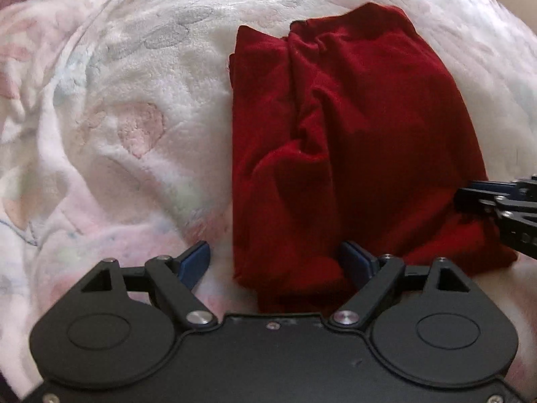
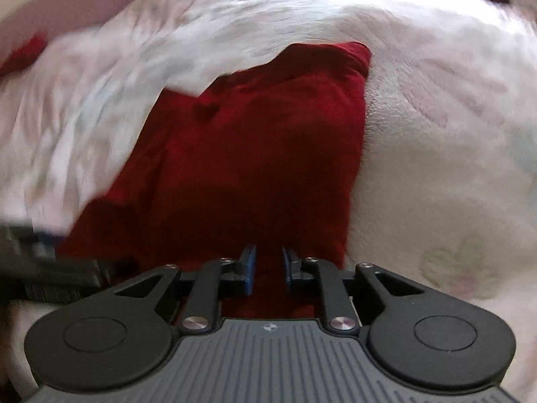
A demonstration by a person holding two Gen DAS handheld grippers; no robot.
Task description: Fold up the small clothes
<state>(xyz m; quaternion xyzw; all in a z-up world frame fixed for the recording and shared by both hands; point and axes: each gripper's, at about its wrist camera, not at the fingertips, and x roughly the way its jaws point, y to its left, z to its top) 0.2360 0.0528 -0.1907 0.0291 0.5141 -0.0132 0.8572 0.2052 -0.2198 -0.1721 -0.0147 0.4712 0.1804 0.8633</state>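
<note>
Dark red soft knit garment (image 1: 352,141), limp on the fleecy white blanket (image 1: 117,117): left hand-held gripper (image 1: 278,262) wide astride its near hem, right hand-held gripper (image 2: 268,265) narrowed on that hem, the best hold.

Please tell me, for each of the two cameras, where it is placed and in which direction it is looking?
Left wrist: sits behind the left tool, looking down over the red garment on the white blanket; its tool is open, and the right tool enters at the right edge.
Right wrist: sits behind the right tool, looking down at the garment; its pads stand close together over the cloth.
Shared: garment, blanket.
</note>
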